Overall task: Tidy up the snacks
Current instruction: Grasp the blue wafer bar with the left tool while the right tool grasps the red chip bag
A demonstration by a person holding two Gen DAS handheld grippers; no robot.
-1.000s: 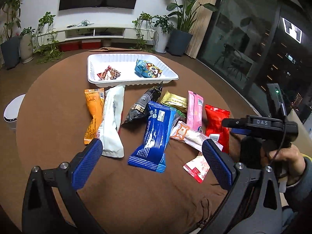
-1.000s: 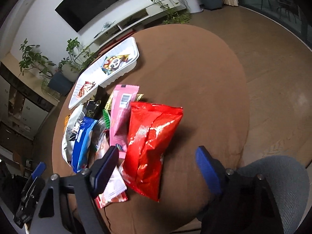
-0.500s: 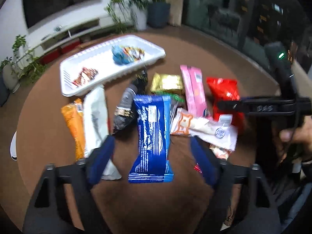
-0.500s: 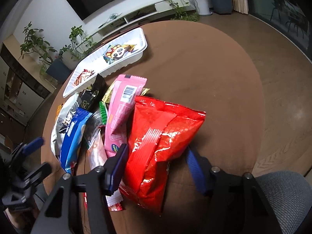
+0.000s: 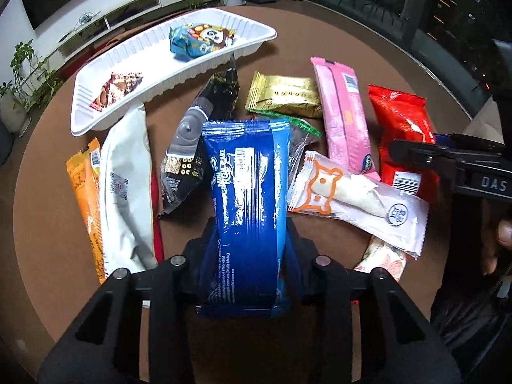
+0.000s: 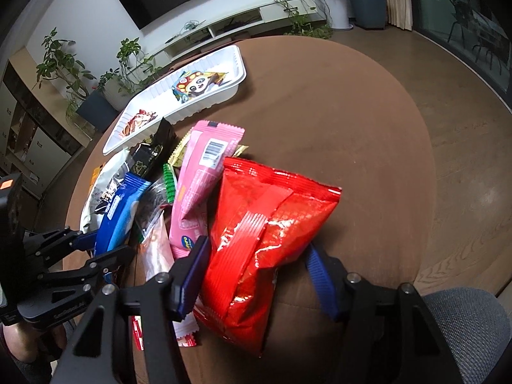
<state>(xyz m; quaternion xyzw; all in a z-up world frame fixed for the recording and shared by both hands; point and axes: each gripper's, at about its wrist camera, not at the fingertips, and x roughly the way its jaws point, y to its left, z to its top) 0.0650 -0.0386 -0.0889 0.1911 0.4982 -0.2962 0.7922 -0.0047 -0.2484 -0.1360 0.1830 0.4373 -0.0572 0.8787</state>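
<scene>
My left gripper [image 5: 248, 249] is shut on the near end of the blue snack pack [image 5: 248, 192], whose wrapper hides the pads. My right gripper [image 6: 256, 272] straddles the red snack bag [image 6: 265, 240]; its blue pads [image 6: 192, 275] stand at the bag's two sides, still apart. The white tray [image 5: 153, 76] at the back of the round brown table holds a panda-print packet [image 5: 198, 40] and a small brown packet [image 5: 118, 88]. The left gripper and blue pack also show in the right wrist view [image 6: 118, 211].
Loose snacks lie around: an orange bar [image 5: 84, 198], a white pack [image 5: 126, 192], a black pack [image 5: 195, 147], a gold packet [image 5: 284, 99], a pink bar [image 5: 345, 118], a clear bear-print packet [image 5: 352, 195]. A grey chair [image 6: 464, 316] stands near right.
My left gripper moved forward and closed on the blue pack. My right gripper moved forward around the red bag and its fingers narrowed.
</scene>
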